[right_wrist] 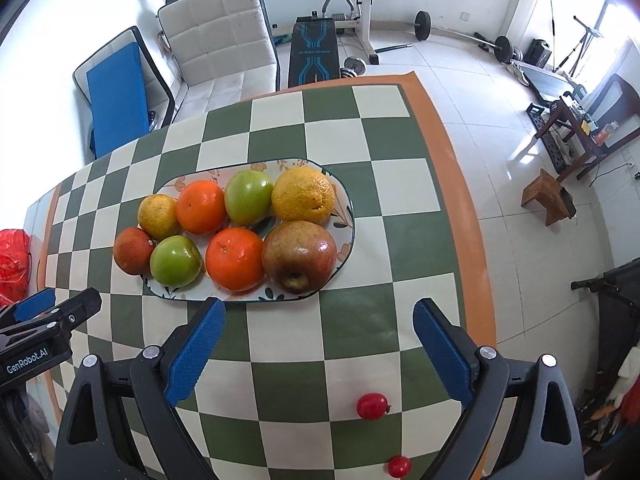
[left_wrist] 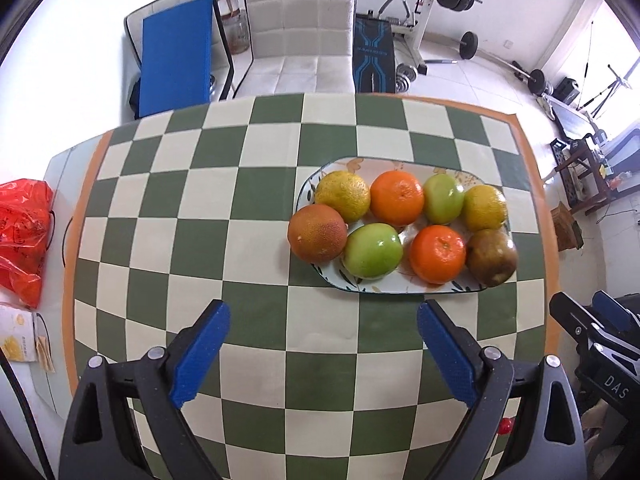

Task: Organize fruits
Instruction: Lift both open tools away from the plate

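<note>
Orange, green fruits [right_wrist: 235, 258] on plate [right_wrist: 347, 216] (grippers apart)

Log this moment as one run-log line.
left tool open, empty | right tool open, empty | eight fruits on plate | two cherry tomatoes off plate

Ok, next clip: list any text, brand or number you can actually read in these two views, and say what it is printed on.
"GenRobot.AI": white lettering on the black body of the left gripper, seen in the right wrist view.
"DAS": white letters on the black body of the right gripper, cut off by the frame edge in the left wrist view.
Weight bench pad: a blue logo word, too blurred to read.
Red plastic bag: faint print, unreadable.
Yellow-and-white packet: print too small.
</note>
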`<state>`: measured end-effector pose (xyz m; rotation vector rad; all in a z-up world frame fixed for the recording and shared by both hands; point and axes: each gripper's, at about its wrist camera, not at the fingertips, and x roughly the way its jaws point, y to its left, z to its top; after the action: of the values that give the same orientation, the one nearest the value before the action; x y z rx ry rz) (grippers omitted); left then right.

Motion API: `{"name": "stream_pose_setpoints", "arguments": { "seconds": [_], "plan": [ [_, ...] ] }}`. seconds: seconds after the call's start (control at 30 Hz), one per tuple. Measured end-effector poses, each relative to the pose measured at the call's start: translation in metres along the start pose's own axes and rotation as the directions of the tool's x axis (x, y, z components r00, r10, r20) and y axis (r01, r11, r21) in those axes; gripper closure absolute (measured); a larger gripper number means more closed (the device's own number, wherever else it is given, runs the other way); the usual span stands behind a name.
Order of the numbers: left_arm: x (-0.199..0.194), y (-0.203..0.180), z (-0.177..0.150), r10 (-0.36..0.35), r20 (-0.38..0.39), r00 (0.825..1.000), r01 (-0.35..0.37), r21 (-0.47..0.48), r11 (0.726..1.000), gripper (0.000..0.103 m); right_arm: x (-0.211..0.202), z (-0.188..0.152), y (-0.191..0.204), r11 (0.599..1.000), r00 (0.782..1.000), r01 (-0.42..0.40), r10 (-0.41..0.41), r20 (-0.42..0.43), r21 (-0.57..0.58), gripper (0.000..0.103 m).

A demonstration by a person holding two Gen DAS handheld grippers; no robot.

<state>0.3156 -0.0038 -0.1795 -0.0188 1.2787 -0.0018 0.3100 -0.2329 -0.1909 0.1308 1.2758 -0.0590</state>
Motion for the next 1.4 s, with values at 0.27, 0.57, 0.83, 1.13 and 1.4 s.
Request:
{"name": "stream_pose_setpoints", "arguments": {
  "seconds": [0.27,0.57,0.83,1.13,1.4],
  "plan": [
    [-0.051,-0.006,-0.025,0.0,0.095,0.996,-0.003,0.026,1.0,0.007,-0.052,-0.019,-0.001,1.0,0.997,-0.008,0.009,0.077,-0.012,0.006],
    [-0.105,-0.009,-0.045,-0.021,0.157,0.987,0.016,0.033,0.999,0.007,-0.117,-0.046,0.005,0.999,0.988,-0.03,0.035,0.153,-0.04,0.006],
    [-0.149,-0.012,-0.062,-0.064,0.21,0.976,0.058,0.033,0.998,0.007,-0.171,-0.07,0.003,0.998,0.975,-0.031,0.042,0.218,-0.055,0.006],
    [-0.18,-0.021,-0.076,-0.077,0.254,0.964,0.064,0.056,0.996,0.007,-0.233,-0.087,0.001,0.997,0.953,-0.052,0.068,0.294,-0.059,0.006],
    [-0.184,-0.024,-0.079,-0.069,0.263,0.962,0.058,0.05,0.997,0.007,-0.253,-0.093,0.006,0.995,0.943,-0.057,0.08,0.322,-0.08,0.006]
  ]
}}
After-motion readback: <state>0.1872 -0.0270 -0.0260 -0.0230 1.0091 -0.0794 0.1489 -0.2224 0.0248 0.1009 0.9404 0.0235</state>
